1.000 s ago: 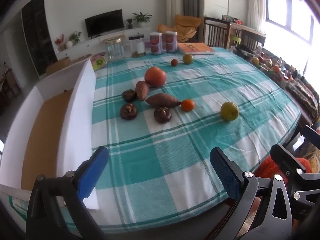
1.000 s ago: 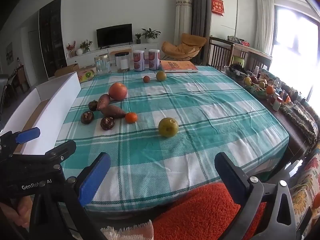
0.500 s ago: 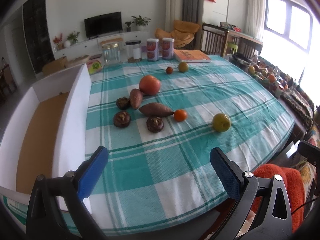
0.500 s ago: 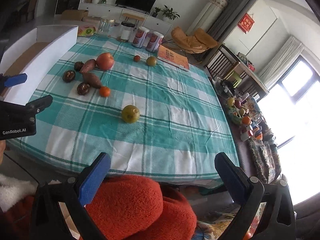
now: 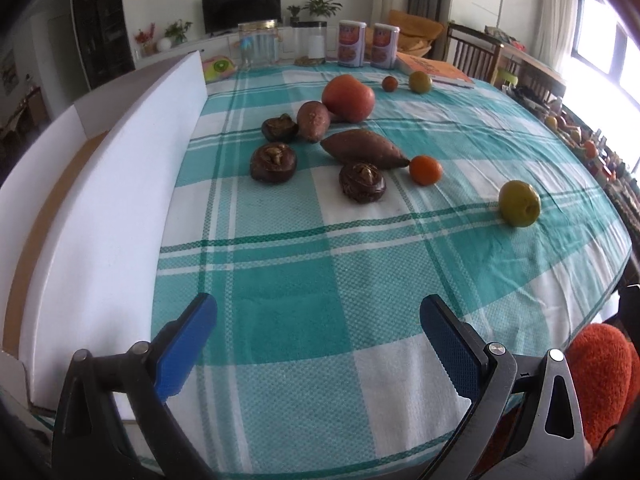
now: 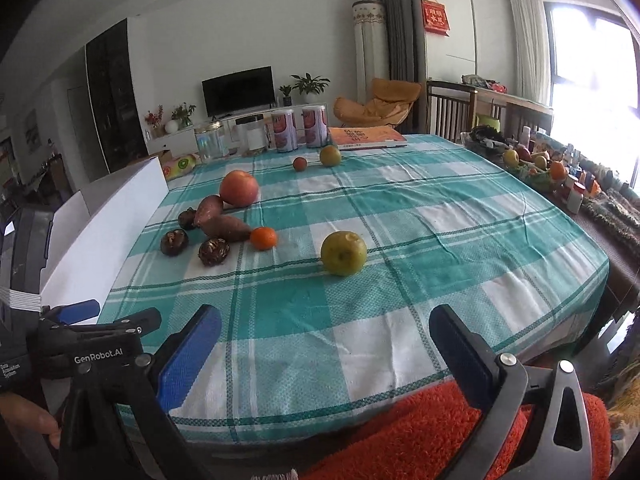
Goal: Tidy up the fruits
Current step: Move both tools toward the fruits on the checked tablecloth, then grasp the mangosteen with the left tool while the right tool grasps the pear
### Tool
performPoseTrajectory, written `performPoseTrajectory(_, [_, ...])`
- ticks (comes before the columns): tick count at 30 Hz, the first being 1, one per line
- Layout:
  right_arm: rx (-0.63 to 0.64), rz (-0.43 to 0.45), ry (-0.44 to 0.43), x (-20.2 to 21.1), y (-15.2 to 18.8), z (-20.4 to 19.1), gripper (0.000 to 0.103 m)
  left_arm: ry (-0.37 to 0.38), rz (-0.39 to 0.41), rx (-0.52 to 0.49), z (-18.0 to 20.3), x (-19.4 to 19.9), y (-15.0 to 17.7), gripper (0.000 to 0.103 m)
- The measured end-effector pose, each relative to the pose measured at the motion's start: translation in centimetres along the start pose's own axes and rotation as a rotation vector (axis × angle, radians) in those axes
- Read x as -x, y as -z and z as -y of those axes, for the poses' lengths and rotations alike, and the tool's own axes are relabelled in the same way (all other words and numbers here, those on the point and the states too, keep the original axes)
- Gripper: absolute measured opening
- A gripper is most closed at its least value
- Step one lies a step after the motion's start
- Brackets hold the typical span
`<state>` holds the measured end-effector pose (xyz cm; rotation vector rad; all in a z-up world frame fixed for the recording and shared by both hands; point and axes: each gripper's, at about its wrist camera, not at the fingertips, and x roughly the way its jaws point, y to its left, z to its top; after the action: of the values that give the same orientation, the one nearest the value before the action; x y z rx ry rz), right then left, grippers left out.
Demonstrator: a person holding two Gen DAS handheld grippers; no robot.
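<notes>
A: What is changed against half a second ago?
B: Left view: the produce cluster is seen nearer and larger, and the white box wall (image 5: 120, 200) fills more of the left side. Right view: levelled out, the table seen from lower. Nothing on the cloth is shifted.
A: Claws?
B: Left gripper (image 5: 316, 328) is spread wide, nothing held. Right gripper (image 6: 324, 340) likewise, over the near table edge.
A: Surface, room?
B: Teal-and-white checked tablecloth (image 6: 440, 208). TV (image 6: 238, 90), plants and an orange chair are seen behind; jars, two cans and a book at the far edge.
A: Fruit?
B: Green apple (image 6: 343, 253) is alone, nearest the right gripper, stem dimple tilted up toward the camera. Small orange (image 6: 263, 238) is just beside the tip of the sweet potato (image 5: 364, 149), whose long axis is laid left-right in the left view, point toward the orange. Red apple (image 5: 348, 98) is behind.
</notes>
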<state>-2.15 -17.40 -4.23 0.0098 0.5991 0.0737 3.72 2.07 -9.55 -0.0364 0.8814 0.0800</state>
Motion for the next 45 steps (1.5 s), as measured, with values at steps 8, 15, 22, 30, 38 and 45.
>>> performPoseTrajectory(8, [-0.081, -0.019, -0.015, -0.6, 0.2, 2.1, 0.103, -0.004, -0.085, -0.063, 1.7, -4.0, 0.7, 0.102])
performPoseTrajectory(15, [-0.08, -0.033, -0.026, -0.9, 0.6, 2.0, 0.103, 0.027, -0.099, -0.03, 1.0, -3.9, 1.0, 0.103])
performPoseTrajectory(22, [-0.077, -0.039, -0.023, -0.9, 0.7, 1.8, 0.103, 0.031, -0.105, -0.034, 1.0, -4.1, 0.9, 0.103])
performPoseTrajectory(30, [-0.081, -0.042, -0.026, -1.0, 0.8, 1.9, 0.103, 0.052, -0.097, -0.054, 0.7, -4.0, 1.0, 0.103])
performPoseTrajectory(38, [-0.107, -0.035, -0.046, -0.9, 0.8, 2.5, 0.103, 0.115, -0.144, -0.019, -0.8, -4.5, -0.8, 0.102])
performPoseTrajectory(45, [-0.128, -0.032, -0.063, -0.8, 0.9, 2.9, 0.103, 0.091, -0.03, 0.107, -3.9, -5.3, -6.0, 0.101])
